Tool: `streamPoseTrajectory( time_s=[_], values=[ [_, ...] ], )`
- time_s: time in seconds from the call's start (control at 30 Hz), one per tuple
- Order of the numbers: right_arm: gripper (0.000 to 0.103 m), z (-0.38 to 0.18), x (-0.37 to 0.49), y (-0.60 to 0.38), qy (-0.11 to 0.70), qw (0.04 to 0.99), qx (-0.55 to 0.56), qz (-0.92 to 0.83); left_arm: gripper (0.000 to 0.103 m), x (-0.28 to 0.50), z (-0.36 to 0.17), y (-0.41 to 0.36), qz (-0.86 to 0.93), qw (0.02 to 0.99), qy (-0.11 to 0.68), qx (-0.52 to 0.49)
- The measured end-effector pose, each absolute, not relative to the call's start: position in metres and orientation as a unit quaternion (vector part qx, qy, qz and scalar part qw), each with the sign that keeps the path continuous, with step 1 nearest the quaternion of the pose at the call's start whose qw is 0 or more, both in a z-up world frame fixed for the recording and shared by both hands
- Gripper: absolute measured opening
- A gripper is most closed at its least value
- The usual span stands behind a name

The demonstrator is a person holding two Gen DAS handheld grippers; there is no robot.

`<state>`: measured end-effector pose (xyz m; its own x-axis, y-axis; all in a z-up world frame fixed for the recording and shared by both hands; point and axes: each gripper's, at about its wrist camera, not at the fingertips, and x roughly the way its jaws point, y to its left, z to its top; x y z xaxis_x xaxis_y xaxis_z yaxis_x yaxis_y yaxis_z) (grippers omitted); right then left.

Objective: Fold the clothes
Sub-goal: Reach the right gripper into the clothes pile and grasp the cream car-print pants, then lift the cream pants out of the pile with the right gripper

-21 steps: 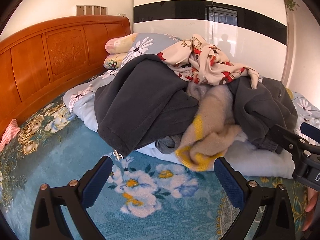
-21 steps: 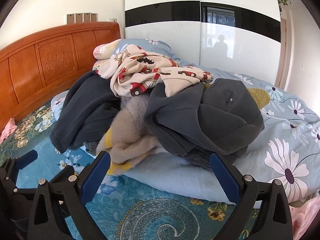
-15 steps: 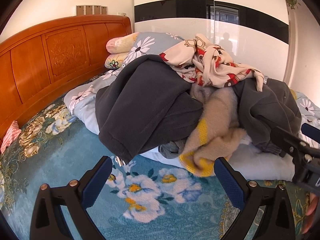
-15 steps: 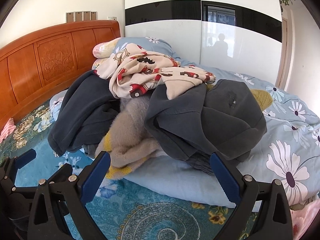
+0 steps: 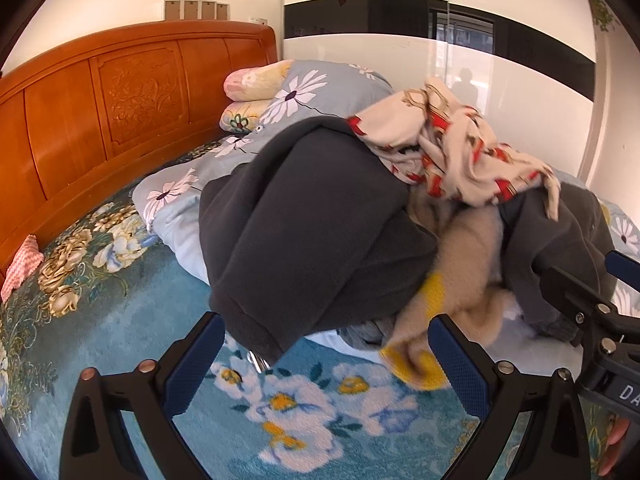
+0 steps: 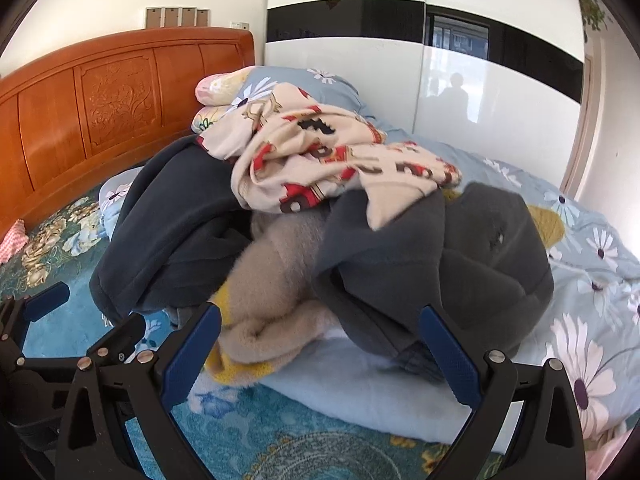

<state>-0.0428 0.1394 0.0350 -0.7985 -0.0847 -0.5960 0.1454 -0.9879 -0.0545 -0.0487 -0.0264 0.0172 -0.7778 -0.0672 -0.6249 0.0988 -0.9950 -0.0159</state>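
Note:
A heap of clothes lies on a folded pale blue quilt on the bed. It holds a dark grey garment at left, a beige and yellow knit in the middle, a cream garment with red prints on top, and another dark grey garment at right. My left gripper is open and empty, just short of the dark garment's hem and the knit. My right gripper is open and empty, close in front of the knit and the right dark garment.
The bed has a teal floral cover and an orange wooden headboard. Pillows and a blue daisy duvet lie behind the heap. A glossy wardrobe stands beyond. A pink cloth lies at far left.
Both grippers have moved forward toward the heap, which now looks larger and nearer. Both stay open and empty.

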Motion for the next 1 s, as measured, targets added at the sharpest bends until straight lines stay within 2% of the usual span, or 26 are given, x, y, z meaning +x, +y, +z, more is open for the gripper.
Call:
streamPoseTrajectory(
  time_s=[0.17, 0.23, 0.5, 0.63, 0.73, 0.8, 0.97, 1.0],
  values=[
    [0.1, 0.049, -0.053, 0.128, 0.053, 0.066, 0.302, -0.949, 0.103, -0.059, 0.029, -0.039, -0.946, 0.047, 0.04, 0.317],
    [0.1, 0.054, -0.058, 0.124, 0.053, 0.069, 0.299, -0.95, 0.103, -0.064, 0.032, -0.042, -0.946, 0.001, 0.029, 0.322],
    [0.1, 0.069, -0.085, 0.107, 0.056, 0.072, 0.301, -0.949, 0.103, -0.078, 0.037, -0.071, -0.946, 0.004, 0.067, 0.318],
    [0.1, 0.076, -0.101, 0.097, 0.058, 0.076, 0.298, -0.95, 0.103, -0.076, 0.038, -0.083, -0.944, 0.007, 0.061, 0.323],
    [0.089, 0.077, -0.121, 0.09, 0.046, 0.078, 0.306, -0.948, 0.103, -0.068, 0.041, -0.092, -0.946, -0.002, 0.054, 0.32],
    [0.073, 0.076, -0.139, 0.085, 0.035, 0.073, 0.32, -0.944, 0.103, -0.06, 0.043, -0.098, -0.948, -0.01, 0.044, 0.316],
    [0.065, 0.069, -0.173, 0.077, 0.006, 0.071, 0.339, -0.938, 0.103, -0.034, 0.043, -0.106, -0.952, -0.029, 0.005, 0.304],
    [0.057, 0.067, -0.182, 0.078, 0.001, 0.057, 0.35, -0.935, 0.103, -0.027, 0.043, -0.107, -0.952, -0.03, -0.005, 0.303]
  ],
)
